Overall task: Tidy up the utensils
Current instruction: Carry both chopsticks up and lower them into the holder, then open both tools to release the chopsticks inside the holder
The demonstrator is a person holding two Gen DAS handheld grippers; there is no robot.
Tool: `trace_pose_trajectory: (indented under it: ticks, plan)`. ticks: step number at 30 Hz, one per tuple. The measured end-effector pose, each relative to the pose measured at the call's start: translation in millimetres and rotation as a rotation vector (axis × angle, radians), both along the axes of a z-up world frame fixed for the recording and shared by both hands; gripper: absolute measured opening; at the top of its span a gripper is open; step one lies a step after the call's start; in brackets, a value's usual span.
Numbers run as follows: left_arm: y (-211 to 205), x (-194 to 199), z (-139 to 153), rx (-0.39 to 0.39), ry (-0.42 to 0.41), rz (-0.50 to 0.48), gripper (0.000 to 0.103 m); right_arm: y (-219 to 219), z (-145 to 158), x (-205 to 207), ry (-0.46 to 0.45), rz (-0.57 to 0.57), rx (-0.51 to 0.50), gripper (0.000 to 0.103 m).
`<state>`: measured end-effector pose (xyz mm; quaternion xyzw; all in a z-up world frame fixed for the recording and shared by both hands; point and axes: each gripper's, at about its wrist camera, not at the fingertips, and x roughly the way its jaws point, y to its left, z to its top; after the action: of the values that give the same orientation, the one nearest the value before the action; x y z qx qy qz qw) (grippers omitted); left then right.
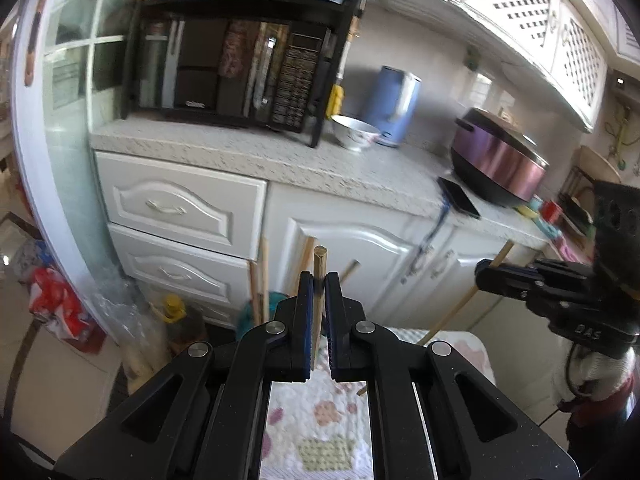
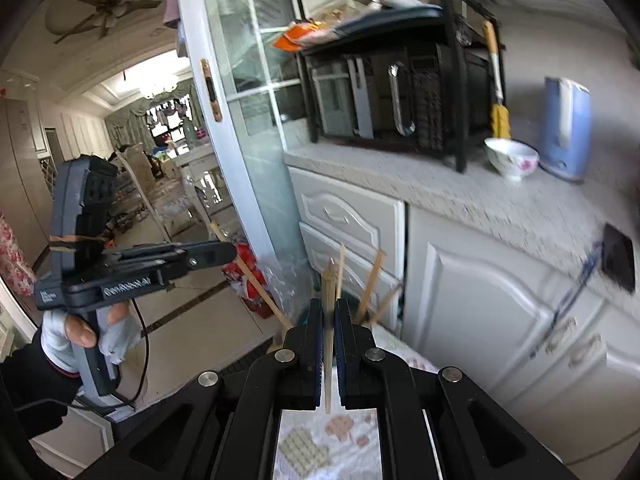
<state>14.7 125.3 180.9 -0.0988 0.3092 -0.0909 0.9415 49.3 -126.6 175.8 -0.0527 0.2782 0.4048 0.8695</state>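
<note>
My left gripper (image 1: 319,280) is shut on a wooden chopstick (image 1: 319,264) that stands upright between its pads. It also shows in the right wrist view (image 2: 224,254), gripping a slanted chopstick (image 2: 260,292). My right gripper (image 2: 329,306) is shut on another wooden chopstick (image 2: 329,300), also upright. In the left wrist view the right gripper (image 1: 486,274) holds its chopstick (image 1: 456,308) on a slant. Several more chopsticks (image 1: 262,276) stand in a teal holder (image 1: 250,316) just beyond both grippers, above a floral cloth (image 1: 320,424).
White cabinets with drawers (image 1: 180,208) stand ahead under a speckled counter (image 1: 280,156). On it are a black microwave rack (image 1: 232,68), a white bowl (image 1: 354,132), a blue kettle (image 1: 394,106), a purple cooker (image 1: 500,160) and a phone (image 1: 458,198). A glass door (image 2: 240,120) stands left.
</note>
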Motion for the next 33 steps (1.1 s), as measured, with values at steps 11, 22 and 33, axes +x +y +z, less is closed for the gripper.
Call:
trace_pose_trajectory:
  ticks: [11,22,33]
  plan:
    - [20.4,36.8,-32.4,0.091,0.037,0.098,0.005,59.4,-11.8,46.0,-0.008,-0.038,-0.014,0.005]
    - [8.7,66.4,-89.1,0.098,0.133,0.108,0.005,78.5,-87.5,82.5,0.135,-0.082,-0.070,0.005]
    - [-5.4,71.4,-97.3,0.095,0.144,0.109,0.005,55.1,-124.3,93.8,0.255,-0.125,-0.076,0.018]
